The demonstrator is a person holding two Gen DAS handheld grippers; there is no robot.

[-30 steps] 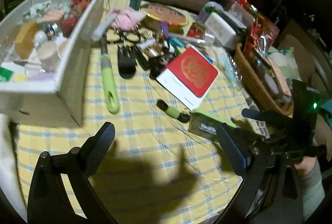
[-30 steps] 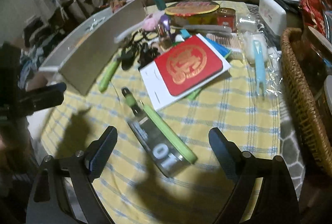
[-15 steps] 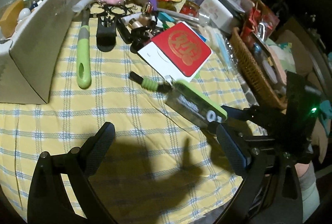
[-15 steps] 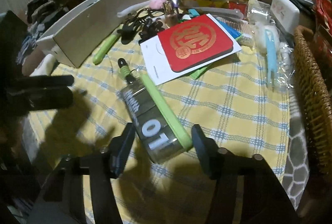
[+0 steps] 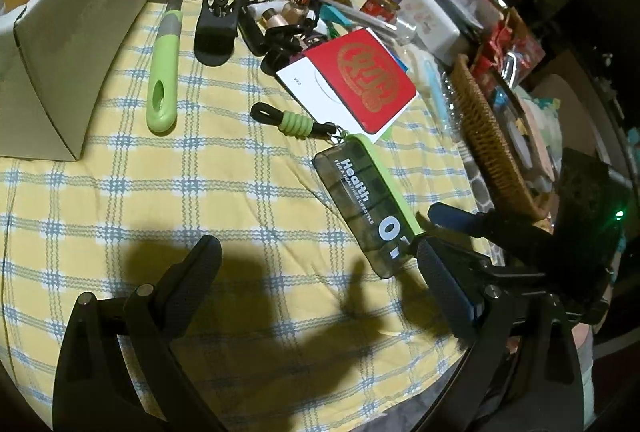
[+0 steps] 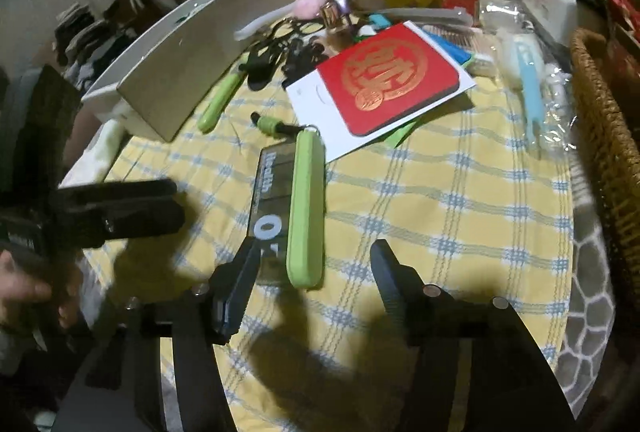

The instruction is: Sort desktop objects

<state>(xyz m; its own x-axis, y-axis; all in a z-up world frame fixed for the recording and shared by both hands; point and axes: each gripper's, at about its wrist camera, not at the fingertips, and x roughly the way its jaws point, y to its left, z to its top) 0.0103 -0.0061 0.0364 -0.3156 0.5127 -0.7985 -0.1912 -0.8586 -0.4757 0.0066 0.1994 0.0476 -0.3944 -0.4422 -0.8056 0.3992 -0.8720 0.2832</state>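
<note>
Bare yellow checked tablecloth (image 5: 168, 216) lies open across the near table. Passage is hemmed by the white cardboard box (image 5: 80, 44) left, the brown wicker basket (image 5: 488, 136) right, and clutter beyond the smoky green-edged pill case (image 6: 288, 208).

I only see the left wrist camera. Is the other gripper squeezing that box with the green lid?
Observer: No. In the right wrist view the right gripper has just been opening. The green-lidded case sits between its fingers, but one finger stands clear of the green edge.
Operator: Is the other finger touching it?
Observer: It looks to rest against the case's dark side.
Operator: What's holding my gripper?
Observer: A hand at the picture's lower left holds the left gripper, which hangs beside the case.
</note>
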